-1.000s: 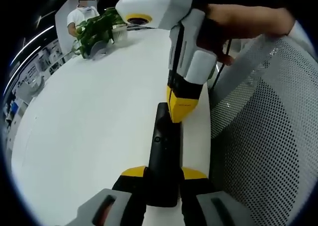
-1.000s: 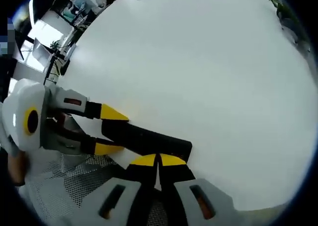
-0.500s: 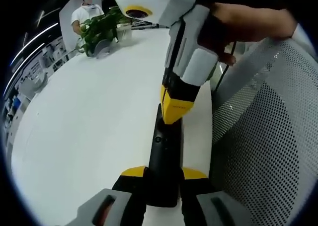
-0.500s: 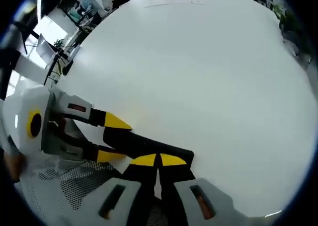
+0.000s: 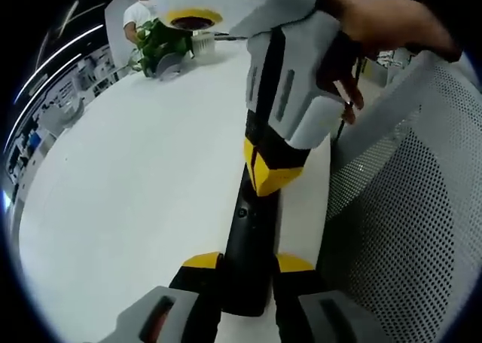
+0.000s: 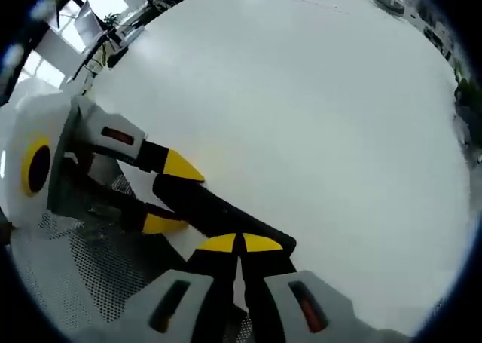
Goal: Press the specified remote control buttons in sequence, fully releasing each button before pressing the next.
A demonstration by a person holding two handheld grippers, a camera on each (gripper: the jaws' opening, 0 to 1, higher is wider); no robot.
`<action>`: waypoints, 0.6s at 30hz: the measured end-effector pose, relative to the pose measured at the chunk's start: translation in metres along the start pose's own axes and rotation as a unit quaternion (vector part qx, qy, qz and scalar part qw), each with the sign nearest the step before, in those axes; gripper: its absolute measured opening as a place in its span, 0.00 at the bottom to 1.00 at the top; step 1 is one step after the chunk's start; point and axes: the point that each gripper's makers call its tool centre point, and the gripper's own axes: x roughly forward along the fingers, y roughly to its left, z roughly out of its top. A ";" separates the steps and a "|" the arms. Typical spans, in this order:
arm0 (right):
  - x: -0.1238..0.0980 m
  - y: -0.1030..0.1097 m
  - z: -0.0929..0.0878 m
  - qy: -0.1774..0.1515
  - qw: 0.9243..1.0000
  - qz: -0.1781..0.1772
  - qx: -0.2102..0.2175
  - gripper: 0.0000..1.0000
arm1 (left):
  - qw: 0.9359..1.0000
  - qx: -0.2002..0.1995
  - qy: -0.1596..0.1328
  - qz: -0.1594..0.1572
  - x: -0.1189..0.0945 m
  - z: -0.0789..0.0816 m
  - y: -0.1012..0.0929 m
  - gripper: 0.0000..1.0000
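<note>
Left gripper view: two yellow-tipped tongs meet on a black remote control at the edge of a white table.

The left tongs (image 5: 247, 264) pinch the near end of the remote control (image 5: 251, 241), which lies lengthwise on the table (image 5: 135, 177) beside a white mesh chair (image 5: 407, 230). The right tongs (image 5: 271, 179), held by a hand (image 5: 376, 34), are pressed together with their tips down on the remote's far half. In the right gripper view the right tongs (image 6: 241, 243) are shut tip to tip over the remote (its buttons are too small to tell). A potted plant (image 5: 162, 38) stands at the table's far edge.
</note>
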 end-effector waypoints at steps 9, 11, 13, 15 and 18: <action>-0.001 0.004 -0.002 0.021 0.998 -0.004 -0.060 0.00 | 0.999 -0.040 -0.020 0.027 -0.005 -0.002 -0.006 0.26; -0.002 0.004 -0.003 0.023 0.998 0.003 -0.052 0.00 | 0.999 -0.034 -0.021 0.024 -0.007 -0.004 -0.008 0.26; -0.002 0.005 -0.003 0.019 0.998 0.004 -0.052 0.00 | 0.999 -0.027 -0.016 0.025 -0.010 -0.009 -0.009 0.26; -0.002 0.005 -0.004 0.014 0.998 0.003 -0.058 0.00 | 0.999 -0.034 -0.011 0.025 -0.014 -0.013 -0.008 0.26; -0.003 0.006 -0.003 0.008 0.998 -0.001 -0.060 0.00 | 0.999 -0.036 -0.008 0.024 -0.018 -0.018 -0.008 0.26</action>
